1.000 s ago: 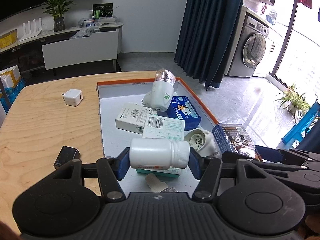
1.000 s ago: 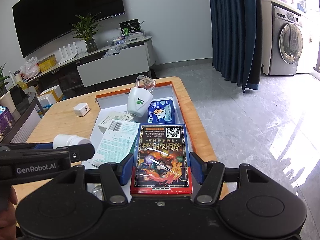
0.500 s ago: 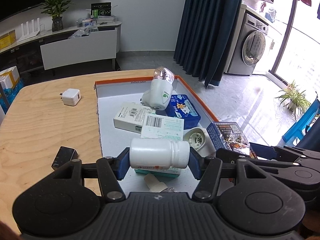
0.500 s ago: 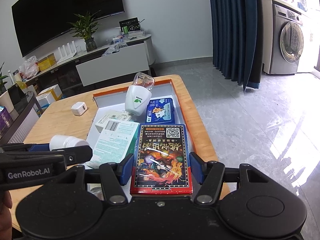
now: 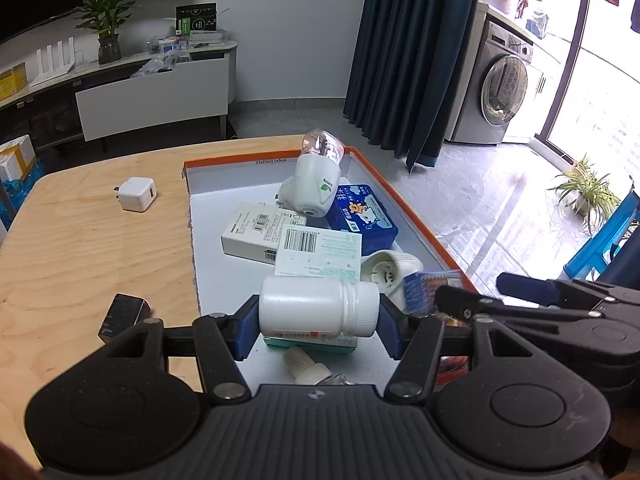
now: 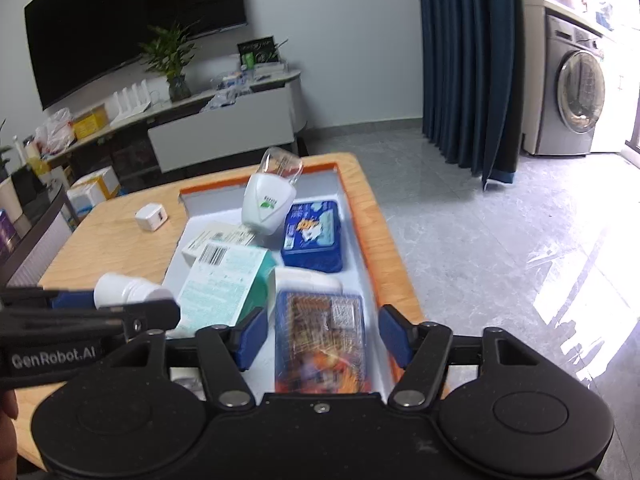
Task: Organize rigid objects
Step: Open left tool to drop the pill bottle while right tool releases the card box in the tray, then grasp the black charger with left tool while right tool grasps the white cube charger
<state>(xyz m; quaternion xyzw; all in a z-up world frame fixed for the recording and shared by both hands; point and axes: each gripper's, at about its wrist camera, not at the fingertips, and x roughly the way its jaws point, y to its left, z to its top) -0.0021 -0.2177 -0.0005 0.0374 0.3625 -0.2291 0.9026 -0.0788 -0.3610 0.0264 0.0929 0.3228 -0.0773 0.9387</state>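
The left gripper (image 5: 319,326) holds a white bottle (image 5: 318,310) crosswise in its jaws, above the orange-rimmed tray (image 5: 404,210). The right gripper's (image 6: 320,338) jaws are opening; the blue card box (image 6: 320,346) lies between them with a gap on each side, inside the tray on the bench (image 5: 88,236).
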